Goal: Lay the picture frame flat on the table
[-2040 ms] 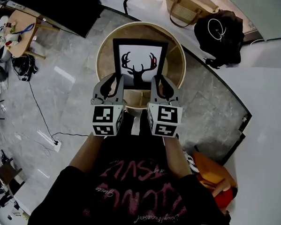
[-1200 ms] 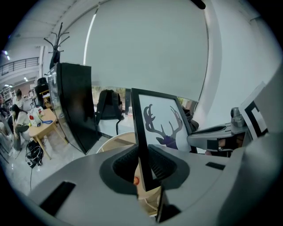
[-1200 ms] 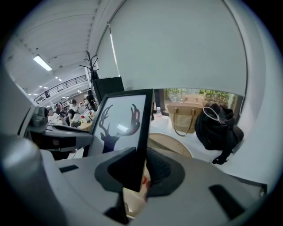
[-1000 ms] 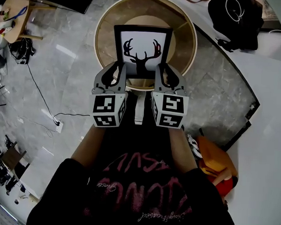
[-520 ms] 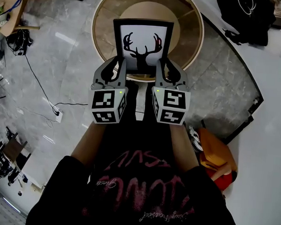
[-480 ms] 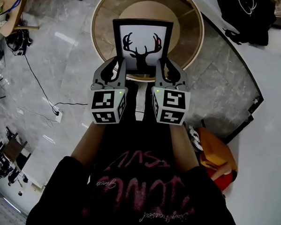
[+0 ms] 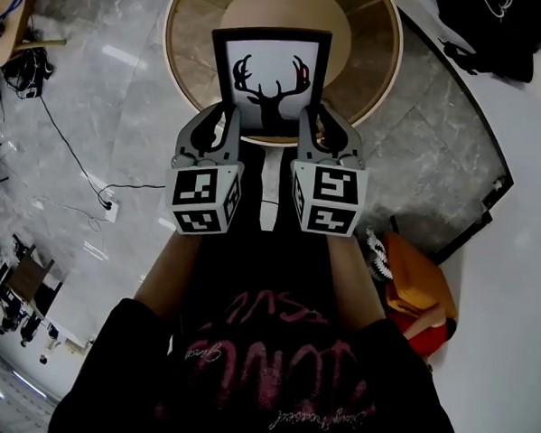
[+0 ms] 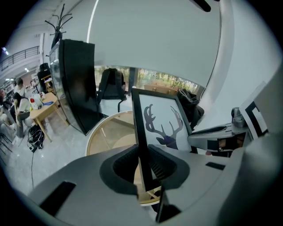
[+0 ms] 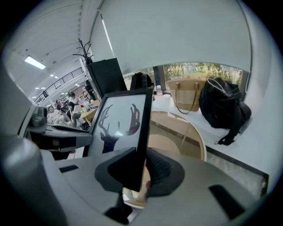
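Note:
I hold a black picture frame (image 7: 270, 80) with a deer silhouette on white, above a round wooden table (image 7: 370, 44). My left gripper (image 7: 225, 132) is shut on the frame's left edge (image 8: 140, 145), my right gripper (image 7: 309, 133) on its right edge (image 9: 141, 145). In the left gripper view the picture (image 8: 163, 126) faces right; in the right gripper view the picture (image 9: 117, 126) faces left. The frame stands tilted, lifted off the table (image 8: 110, 132), with its lower edge hidden behind the grippers.
The round table (image 9: 185, 132) has a glass-like top with a wooden rim. A black backpack (image 9: 223, 110) and a tan handbag (image 9: 185, 95) lie beyond it. An orange bag (image 7: 411, 291) sits on the floor at my right. A cable (image 7: 83, 174) trails at left.
Both grippers and the frame have moved forward over the table and risen in the head view. The frame now looks more face-up toward the camera. The grips are unchanged.

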`<state>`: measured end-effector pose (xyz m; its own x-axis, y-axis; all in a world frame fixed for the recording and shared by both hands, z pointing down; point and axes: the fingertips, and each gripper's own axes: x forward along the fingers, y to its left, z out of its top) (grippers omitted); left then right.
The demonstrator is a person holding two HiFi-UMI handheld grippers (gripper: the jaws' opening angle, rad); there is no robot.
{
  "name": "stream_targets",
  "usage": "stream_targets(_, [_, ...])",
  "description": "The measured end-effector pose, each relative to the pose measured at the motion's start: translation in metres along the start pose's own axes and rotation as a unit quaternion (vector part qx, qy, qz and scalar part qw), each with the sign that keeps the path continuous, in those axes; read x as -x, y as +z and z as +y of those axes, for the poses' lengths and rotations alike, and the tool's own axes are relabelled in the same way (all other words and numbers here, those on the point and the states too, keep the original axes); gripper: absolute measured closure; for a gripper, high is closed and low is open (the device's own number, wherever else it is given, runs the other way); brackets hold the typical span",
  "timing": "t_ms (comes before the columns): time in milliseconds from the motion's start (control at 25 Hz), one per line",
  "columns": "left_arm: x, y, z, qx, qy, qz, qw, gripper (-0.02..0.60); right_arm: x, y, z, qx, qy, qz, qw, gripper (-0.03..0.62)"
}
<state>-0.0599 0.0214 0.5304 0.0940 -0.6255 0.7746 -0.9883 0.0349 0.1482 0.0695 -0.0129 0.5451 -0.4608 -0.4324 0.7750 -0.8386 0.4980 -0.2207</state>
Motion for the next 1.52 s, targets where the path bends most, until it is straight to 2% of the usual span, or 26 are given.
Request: stream_targets(1520, [-0.079, -0.139, 0.010, 0.037, -0.003, 0.105, 0.9938, 0.509, -0.082, -0.140, -0.014, -0.031, 0.011, 0.118, 0.992, 0.513])
